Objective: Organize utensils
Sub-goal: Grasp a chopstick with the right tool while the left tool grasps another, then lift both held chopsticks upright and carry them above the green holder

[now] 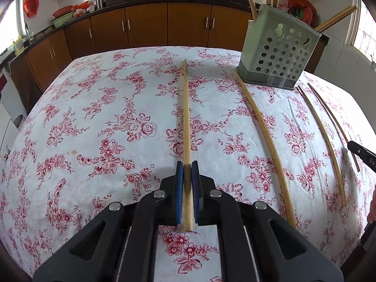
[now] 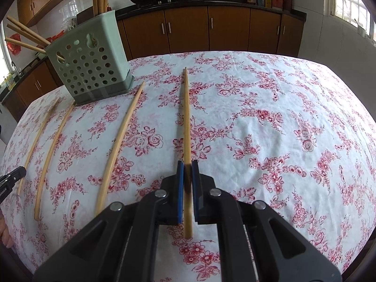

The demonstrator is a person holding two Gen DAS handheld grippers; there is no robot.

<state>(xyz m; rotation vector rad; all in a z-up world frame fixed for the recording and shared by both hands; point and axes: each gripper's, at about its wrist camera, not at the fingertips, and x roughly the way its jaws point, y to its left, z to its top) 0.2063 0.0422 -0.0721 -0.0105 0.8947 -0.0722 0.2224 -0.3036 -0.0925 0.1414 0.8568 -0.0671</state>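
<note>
We've got both grippers, left point(image 1: 188, 164) & right point(image 2: 187, 163), each pinching a bamboo chopstick point(image 1: 186, 108) near its thick end, tips low over the floral tablecloth point(image 1: 94, 117) w/ the green holder point(image 1: 277, 56) nearby; they're light, stiff, prob slippery, so grip square.

On the counter point(image 1: 94, 117), loose chopsticks point(image 1: 265, 127) lie side by side before the holder point(image 1: 277, 56), more chopsticks standing in it.

Black tool point(image 1: 188, 171), blue pads point(image 1: 179, 188), silver rivets.
</note>
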